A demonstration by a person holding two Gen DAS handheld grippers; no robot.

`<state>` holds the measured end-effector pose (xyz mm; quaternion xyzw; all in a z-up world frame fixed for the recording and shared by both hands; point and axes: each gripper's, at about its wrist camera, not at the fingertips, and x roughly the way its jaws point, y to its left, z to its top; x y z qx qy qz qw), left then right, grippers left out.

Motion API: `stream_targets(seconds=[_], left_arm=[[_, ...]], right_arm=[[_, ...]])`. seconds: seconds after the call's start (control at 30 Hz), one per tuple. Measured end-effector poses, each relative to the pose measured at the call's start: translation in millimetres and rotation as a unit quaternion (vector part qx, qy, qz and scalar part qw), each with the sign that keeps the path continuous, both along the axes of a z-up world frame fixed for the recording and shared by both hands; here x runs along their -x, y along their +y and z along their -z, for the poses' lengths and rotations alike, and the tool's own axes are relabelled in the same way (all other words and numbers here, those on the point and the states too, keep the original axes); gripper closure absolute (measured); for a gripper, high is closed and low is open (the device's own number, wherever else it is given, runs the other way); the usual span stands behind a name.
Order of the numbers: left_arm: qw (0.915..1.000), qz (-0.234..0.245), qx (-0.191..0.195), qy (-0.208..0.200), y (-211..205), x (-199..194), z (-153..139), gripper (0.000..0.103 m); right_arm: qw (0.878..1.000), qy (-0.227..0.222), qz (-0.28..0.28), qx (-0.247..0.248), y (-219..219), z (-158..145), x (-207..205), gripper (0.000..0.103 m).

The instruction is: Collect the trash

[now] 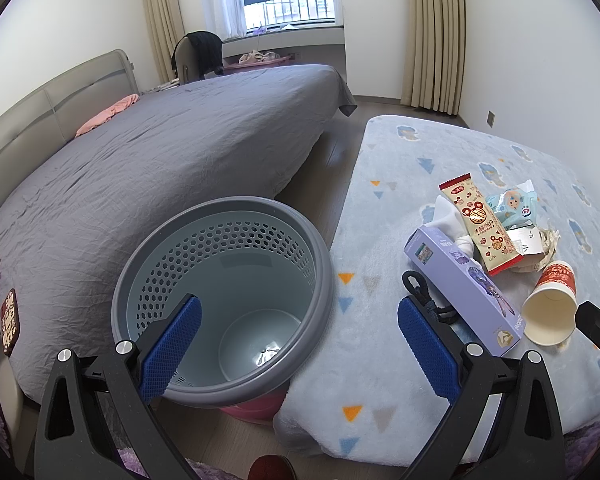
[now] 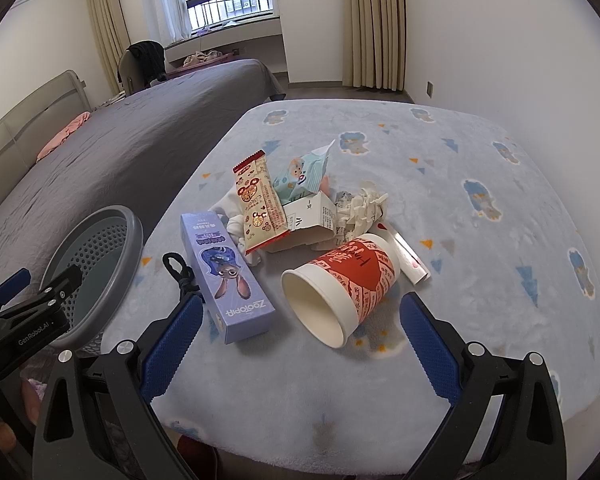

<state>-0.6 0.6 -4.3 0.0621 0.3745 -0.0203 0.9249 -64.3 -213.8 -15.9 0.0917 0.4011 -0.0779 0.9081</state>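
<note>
A pile of trash lies on a pale blue blanket-covered surface (image 2: 460, 152): a red-and-white paper cup (image 2: 342, 284) on its side, a purple Zootopia box (image 2: 224, 272), a red-edged snack wrapper (image 2: 260, 206), a light blue wipes packet (image 2: 300, 174), a white carton (image 2: 310, 220), crumpled paper (image 2: 362, 206) and a black cord (image 2: 178, 270). My right gripper (image 2: 300, 354) is open, just in front of the cup. My left gripper (image 1: 300, 346) is open too, over the rim of the empty grey perforated bin (image 1: 224, 296). The cup (image 1: 552, 308) and box (image 1: 464, 288) lie to its right.
A large bed with a grey sheet (image 1: 160, 160) stands left of the bin, with a pink cloth (image 1: 108, 114) near the headboard. A strip of wood floor (image 1: 340, 152) runs between bed and blanket. Curtains (image 1: 434, 32), a window and a chair are at the back.
</note>
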Motion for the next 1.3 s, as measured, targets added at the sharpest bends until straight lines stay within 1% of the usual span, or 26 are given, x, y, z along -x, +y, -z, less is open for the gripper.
stream_targets(seconds=[0.5, 0.6, 0.77, 0.87, 1.03, 1.13, 1.3], left_arm=[[1.0000, 0.000, -0.001, 0.001, -0.4, -0.5, 0.9, 0.006], [1.0000, 0.001, -0.002, 0.002, 0.0, -0.4, 2.0, 0.006], [1.0000, 0.006, -0.001, 0.004, -0.2, -0.7, 4.0, 0.006], [0.9999, 0.008, -0.001, 0.010, -4.0, -1.8, 7.3, 0.006], [0.9997, 0.014, 0.011, 0.018, -5.4, -2.2, 9.5, 0.006], [0.9996, 0.016, 0.015, 0.016, -6.5, -1.0, 8.0, 0.006], [0.9996, 0.015, 0.017, 0.016, -8.7, -1.2, 7.1, 0.006]], right_arm=[[1.000, 0.000, -0.001, -0.002, -0.3, 0.5, 0.4, 0.009], [1.000, 0.001, 0.003, -0.006, -5.8, 1.4, 1.1, 0.009], [1.000, 0.004, 0.027, -0.013, -25.3, 4.9, 5.5, 0.009], [0.999, 0.014, 0.037, -0.019, -37.0, 9.3, 6.1, 0.009], [0.998, 0.029, 0.044, -0.018, -47.2, 11.8, 1.6, 0.009], [0.998, 0.037, 0.048, -0.024, -51.0, 12.4, -8.2, 0.009], [0.995, 0.065, 0.052, -0.046, -57.2, 21.4, -34.6, 0.009]])
